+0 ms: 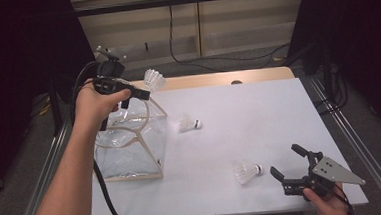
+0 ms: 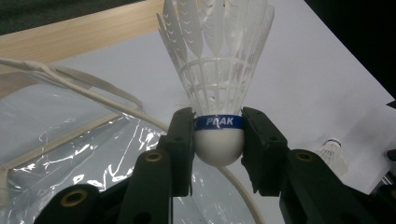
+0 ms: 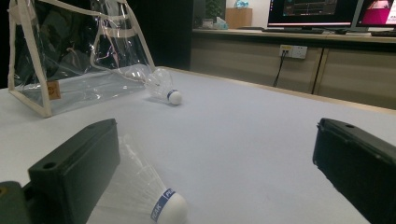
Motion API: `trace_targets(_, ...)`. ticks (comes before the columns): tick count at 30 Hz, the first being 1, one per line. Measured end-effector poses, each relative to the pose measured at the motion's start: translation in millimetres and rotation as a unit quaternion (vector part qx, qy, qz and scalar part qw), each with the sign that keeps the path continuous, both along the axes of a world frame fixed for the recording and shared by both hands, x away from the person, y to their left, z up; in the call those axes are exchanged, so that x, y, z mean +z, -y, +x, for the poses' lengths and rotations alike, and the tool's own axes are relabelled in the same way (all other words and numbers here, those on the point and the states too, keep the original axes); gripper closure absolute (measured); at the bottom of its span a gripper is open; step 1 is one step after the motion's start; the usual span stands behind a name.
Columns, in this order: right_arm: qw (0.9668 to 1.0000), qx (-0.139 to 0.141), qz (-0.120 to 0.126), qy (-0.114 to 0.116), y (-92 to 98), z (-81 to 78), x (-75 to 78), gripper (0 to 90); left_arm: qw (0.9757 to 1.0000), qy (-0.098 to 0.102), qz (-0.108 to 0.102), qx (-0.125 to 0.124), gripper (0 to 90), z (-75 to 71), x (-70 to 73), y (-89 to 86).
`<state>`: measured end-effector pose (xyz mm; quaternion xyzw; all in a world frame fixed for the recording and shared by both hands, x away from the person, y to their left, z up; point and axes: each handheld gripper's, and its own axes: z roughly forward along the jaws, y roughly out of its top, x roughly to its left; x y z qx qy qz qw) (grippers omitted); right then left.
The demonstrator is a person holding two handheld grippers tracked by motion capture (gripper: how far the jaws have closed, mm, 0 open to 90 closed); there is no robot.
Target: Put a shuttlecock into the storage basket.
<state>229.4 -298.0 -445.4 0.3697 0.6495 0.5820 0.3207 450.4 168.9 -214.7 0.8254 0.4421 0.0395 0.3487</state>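
Left gripper (image 2: 218,140) has its jaws clamped on the white cork of a shuttlecock (image 2: 217,70), feathers pointing away, blue band level with the pad tops. It hangs above the clear bag (image 1: 131,146), which stands at the table's left edge with its handles up. Over on the right, the right gripper (image 1: 288,162) sits low by the near right corner, jaws spread wide and gripping nothing, a second shuttlecock (image 1: 246,171) lying just beside its left jaw. A third one (image 1: 189,123) lies near the bag's right side. Three shuttlecocks, one bag, two grippers. The white table (image 1: 259,113) lies bare across its middle and far right.
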Motion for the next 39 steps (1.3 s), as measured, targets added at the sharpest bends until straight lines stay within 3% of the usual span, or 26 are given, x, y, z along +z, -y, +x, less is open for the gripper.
trace_targets(39,1.0000,-0.001,0.000,-0.001,-0.3,-0.4,0.0,0.4,0.9993,0.005,0.007,0.037,65.7,3.3,6.8,-26.5)
